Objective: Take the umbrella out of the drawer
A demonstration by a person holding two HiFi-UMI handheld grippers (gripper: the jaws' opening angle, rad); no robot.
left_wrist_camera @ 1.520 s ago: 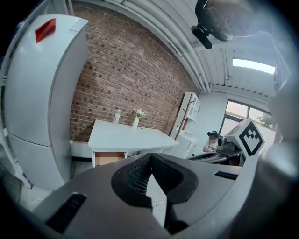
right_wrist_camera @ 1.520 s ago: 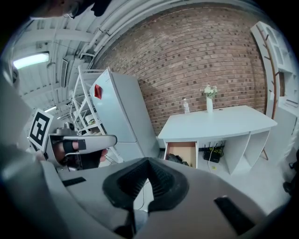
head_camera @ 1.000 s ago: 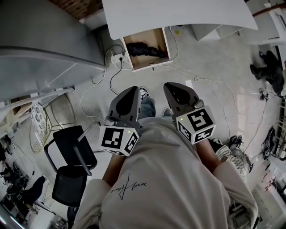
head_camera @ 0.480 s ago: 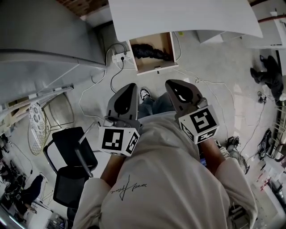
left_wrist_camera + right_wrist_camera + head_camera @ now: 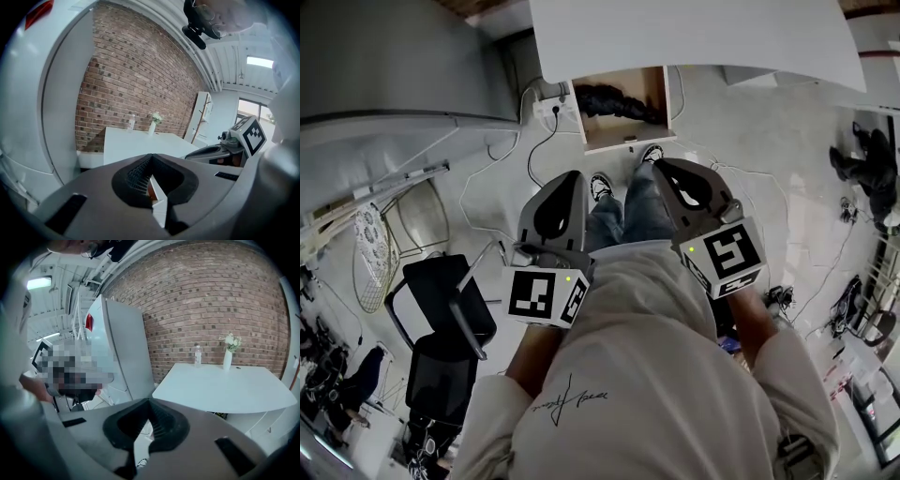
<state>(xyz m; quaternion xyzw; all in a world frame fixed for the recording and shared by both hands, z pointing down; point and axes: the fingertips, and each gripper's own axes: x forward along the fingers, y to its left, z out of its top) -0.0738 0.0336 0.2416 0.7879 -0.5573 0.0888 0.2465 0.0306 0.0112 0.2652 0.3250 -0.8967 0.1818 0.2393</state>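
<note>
The drawer (image 5: pixel 625 133) under the white table (image 5: pixel 694 37) stands pulled out, wooden inside, and a black folded umbrella (image 5: pixel 614 99) lies in it. Both grippers are held in front of the person's chest, pointing toward the drawer and still well short of it. My left gripper (image 5: pixel 568 176) is shut with nothing between its tips. My right gripper (image 5: pixel 664 167) is shut and empty too. In the left gripper view the left gripper (image 5: pixel 151 156) shows its tips meeting. The right gripper (image 5: pixel 149 401) looks the same in the right gripper view.
A black chair (image 5: pixel 441 323) stands on the left, beside a large grey-white fridge (image 5: pixel 394 66). Cables (image 5: pixel 534 155) and a power strip (image 5: pixel 551 108) lie on the floor by the drawer. A bottle (image 5: pixel 198 356) and a vase (image 5: pixel 228 357) stand on the table.
The person has stepped forward, so both grippers have moved closer to the open drawer. Both stay shut and empty.
</note>
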